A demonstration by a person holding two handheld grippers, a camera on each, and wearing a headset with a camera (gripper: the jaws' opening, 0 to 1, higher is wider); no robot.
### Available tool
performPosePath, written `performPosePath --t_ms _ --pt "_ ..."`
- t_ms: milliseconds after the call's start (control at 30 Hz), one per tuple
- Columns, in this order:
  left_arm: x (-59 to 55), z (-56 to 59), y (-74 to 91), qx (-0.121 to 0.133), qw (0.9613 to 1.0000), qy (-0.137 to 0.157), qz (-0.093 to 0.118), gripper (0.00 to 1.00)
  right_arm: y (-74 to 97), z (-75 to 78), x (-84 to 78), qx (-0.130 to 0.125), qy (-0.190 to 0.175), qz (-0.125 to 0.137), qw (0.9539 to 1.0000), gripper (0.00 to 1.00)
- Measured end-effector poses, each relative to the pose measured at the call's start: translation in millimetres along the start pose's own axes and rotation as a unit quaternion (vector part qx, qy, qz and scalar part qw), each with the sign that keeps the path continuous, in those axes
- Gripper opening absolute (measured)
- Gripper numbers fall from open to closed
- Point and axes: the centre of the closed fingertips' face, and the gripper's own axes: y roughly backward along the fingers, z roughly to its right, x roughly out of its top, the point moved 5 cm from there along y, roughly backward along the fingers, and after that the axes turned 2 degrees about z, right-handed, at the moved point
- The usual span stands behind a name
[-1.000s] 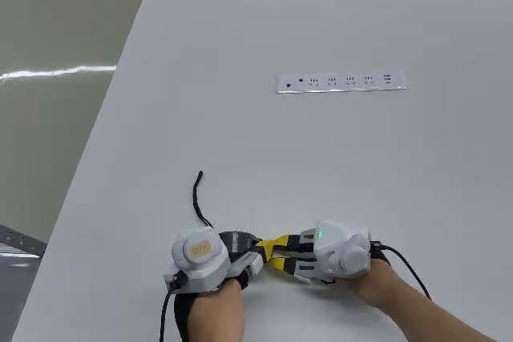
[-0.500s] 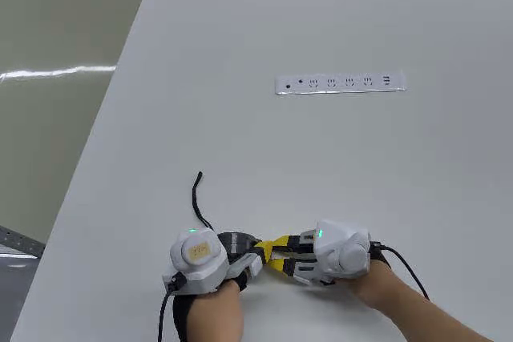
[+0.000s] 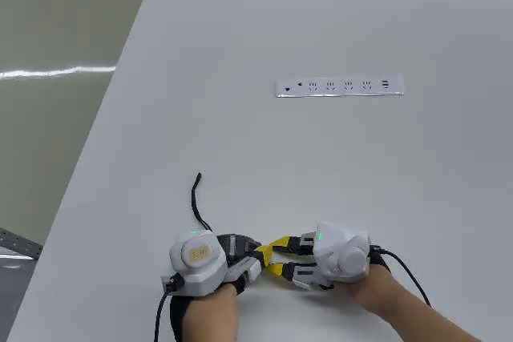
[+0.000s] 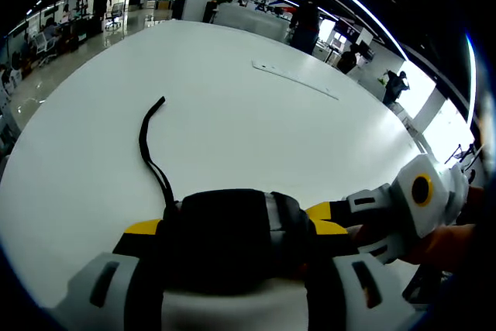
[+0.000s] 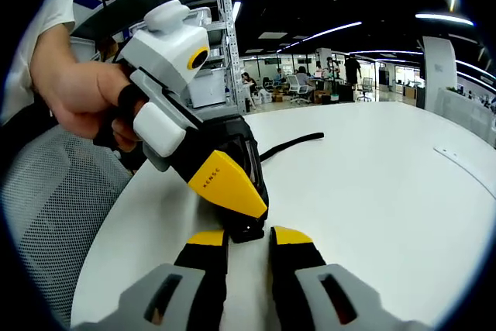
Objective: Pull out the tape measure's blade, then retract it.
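Note:
The tape measure [image 3: 237, 243] has a black and yellow case and lies near the table's front edge. Its black wrist strap [image 3: 196, 198] trails away across the table. My left gripper [image 3: 253, 257] is shut on the case [image 4: 225, 246], one jaw on each side of it. From the right, my right gripper [image 3: 277, 255] meets it nose to nose. In the right gripper view the yellow-tipped jaws of the right gripper [image 5: 248, 236] close around the black blade tip at the mouth of the case [image 5: 225, 172]. No length of blade shows between the two grippers.
A white power strip [image 3: 341, 86] lies flat at the table's middle right, far from the grippers. The white table [image 3: 240, 78] stretches ahead, and its left edge [image 3: 96, 142] drops to a green floor. A cable runs back from each gripper along the arms.
The picture has shifted slightly. Both grippers and the tape measure keep their places and stay nose to nose.

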Motion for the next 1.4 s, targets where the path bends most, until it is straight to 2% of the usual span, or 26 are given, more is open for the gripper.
performPosePath --t_ms 500,1000,1233,1400 --pt "-3.4 0.8 1.2 -0.014 0.9998 -0.017 -0.001 0.73 3.6 -3.1 3.8 -0.011 0.006 -0.006 0.9999 0.33" --pt "-3.2 -1.0 4.1 -0.027 0.9991 -0.031 0.007 0.76 15.2 -6.2 2.9 -0.027 -0.001 -0.011 0.9996 0.38" --pt "-0.7 0.9 8.0 -0.037 0.9981 -0.048 0.012 0.78 22.0 -7.4 6.2 -0.038 -0.006 -0.006 0.9992 0.39" --pt "-0.3 -2.9 11.3 -0.042 0.9974 -0.056 0.015 0.79 27.0 -8.9 4.4 -0.046 -0.011 -0.008 0.9989 0.40"
